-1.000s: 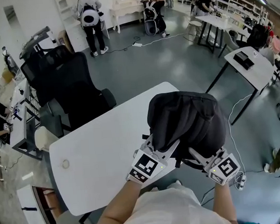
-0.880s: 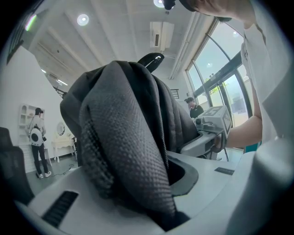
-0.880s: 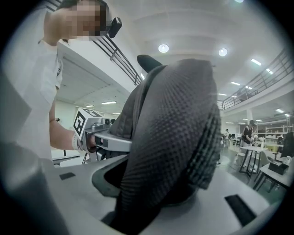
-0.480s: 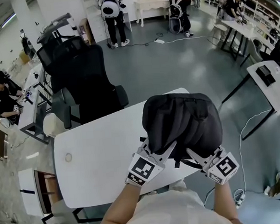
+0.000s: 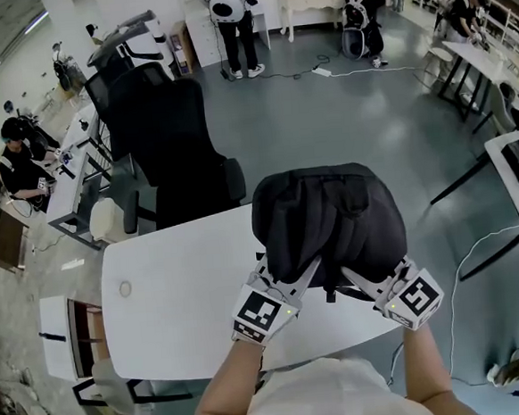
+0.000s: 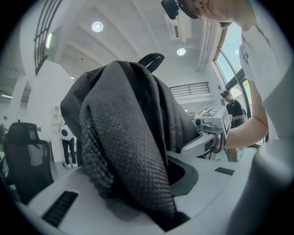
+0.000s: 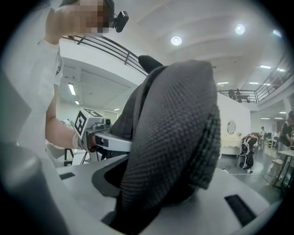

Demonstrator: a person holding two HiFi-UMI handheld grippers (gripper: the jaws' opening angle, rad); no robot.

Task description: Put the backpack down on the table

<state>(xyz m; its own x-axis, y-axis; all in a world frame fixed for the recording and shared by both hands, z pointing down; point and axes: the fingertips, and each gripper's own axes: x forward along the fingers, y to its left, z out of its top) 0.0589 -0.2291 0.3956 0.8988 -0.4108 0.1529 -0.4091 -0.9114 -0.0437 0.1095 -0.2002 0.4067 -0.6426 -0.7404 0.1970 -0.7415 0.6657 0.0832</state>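
A black backpack [image 5: 327,219] hangs upright between my two grippers, over the right part of the white table [image 5: 177,298]. My left gripper [image 5: 299,275] is shut on its left shoulder strap [image 6: 133,174]; the mesh padding fills the left gripper view. On the other side my right gripper [image 5: 359,279] is shut on the other strap [image 7: 170,151]. Each gripper view shows the other gripper beyond the bag. The bag's bottom is hidden, so I cannot tell whether it touches the tabletop.
A black office chair [image 5: 169,138] stands just beyond the table's far edge. A small round mark [image 5: 125,289] lies on the table's left part. Other white tables [image 5: 514,151] stand to the right, and people stand and sit at the back and far left.
Both grippers and the backpack have moved left, from the table's right end to further over the tabletop. Both grips stay the same.
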